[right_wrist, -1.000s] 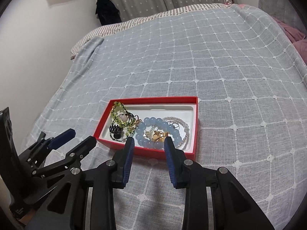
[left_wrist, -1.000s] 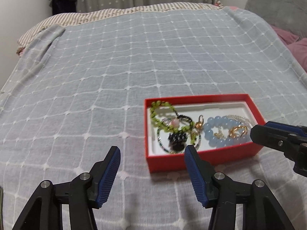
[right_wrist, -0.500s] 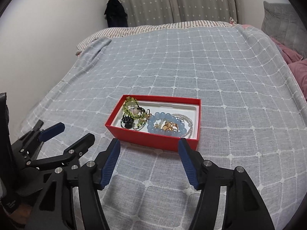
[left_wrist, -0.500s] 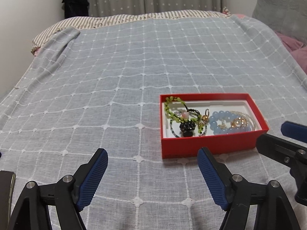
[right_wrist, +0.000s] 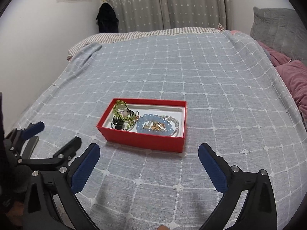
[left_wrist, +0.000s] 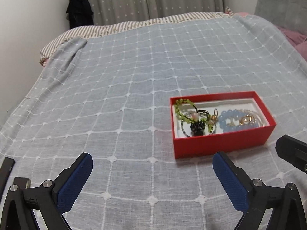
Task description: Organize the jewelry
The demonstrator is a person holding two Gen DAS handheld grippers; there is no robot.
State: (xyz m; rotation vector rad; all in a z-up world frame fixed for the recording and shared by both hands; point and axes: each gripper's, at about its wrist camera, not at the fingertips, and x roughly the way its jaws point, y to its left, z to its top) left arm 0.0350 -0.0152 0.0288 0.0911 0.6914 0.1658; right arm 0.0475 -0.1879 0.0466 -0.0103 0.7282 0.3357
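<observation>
A red box (left_wrist: 220, 143) with a white lining sits on the grey checked bedspread; it also shows in the right wrist view (right_wrist: 145, 139). Inside lie a green bead bracelet (left_wrist: 182, 111), a black beaded piece (left_wrist: 197, 127), a blue bead bracelet (left_wrist: 226, 122), gold pieces (left_wrist: 246, 119) and a clear bead strand (right_wrist: 175, 123). My left gripper (left_wrist: 151, 184) is open and empty, short of the box and to its left. My right gripper (right_wrist: 148, 169) is open and empty, just in front of the box.
The bedspread (right_wrist: 191, 76) covers the whole bed. A grey pillow (right_wrist: 278, 30) and pink bedding (right_wrist: 293, 80) lie at the right. A wall (right_wrist: 38, 38) runs along the left edge, with curtains (right_wrist: 163, 5) and a dark garment (right_wrist: 107, 18) at the back.
Both grippers have drawn back from the box and opened wider. The right gripper's fingers, close together by the blue bracelet a second ago, now stand far apart.
</observation>
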